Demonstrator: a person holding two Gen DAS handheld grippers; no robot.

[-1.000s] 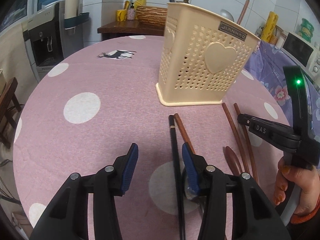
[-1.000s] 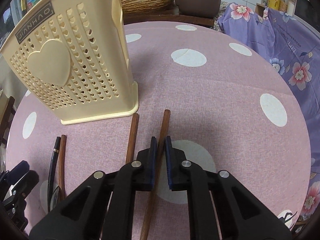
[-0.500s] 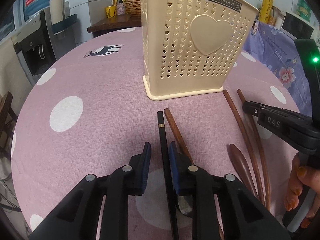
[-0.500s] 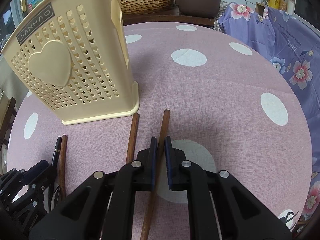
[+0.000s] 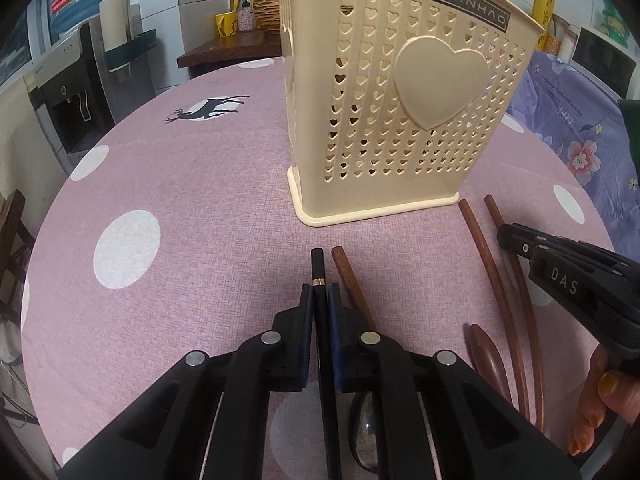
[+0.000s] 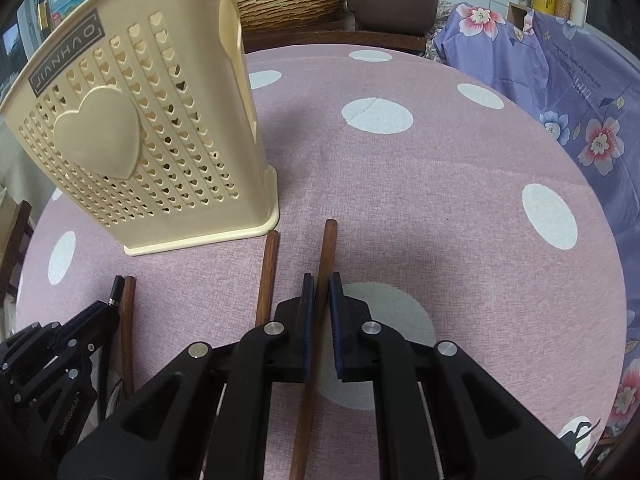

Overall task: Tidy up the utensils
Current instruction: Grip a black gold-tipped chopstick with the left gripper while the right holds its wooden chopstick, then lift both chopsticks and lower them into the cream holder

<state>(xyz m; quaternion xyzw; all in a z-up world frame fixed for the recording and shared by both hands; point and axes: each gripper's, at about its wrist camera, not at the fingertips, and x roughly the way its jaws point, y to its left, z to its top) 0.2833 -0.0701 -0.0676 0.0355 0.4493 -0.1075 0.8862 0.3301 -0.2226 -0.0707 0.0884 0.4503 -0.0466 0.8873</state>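
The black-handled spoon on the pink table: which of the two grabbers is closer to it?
Left. The left gripper is shut on the black-handled spoon itself. The right gripper is off to the side, clamped on a brown wooden utensil instead.

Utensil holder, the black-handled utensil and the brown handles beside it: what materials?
Utensil holder: moulded cream plastic, by the look: uniform matte colour, heart-shaped cut-outs, raised heart. Black-handled utensil: glossy black handle with a thin gold band, likely plastic or lacquer; a shiny bowl below it looks like metal. Brown handles: probably wood, reddish-brown with a satin sheen and faint grain.
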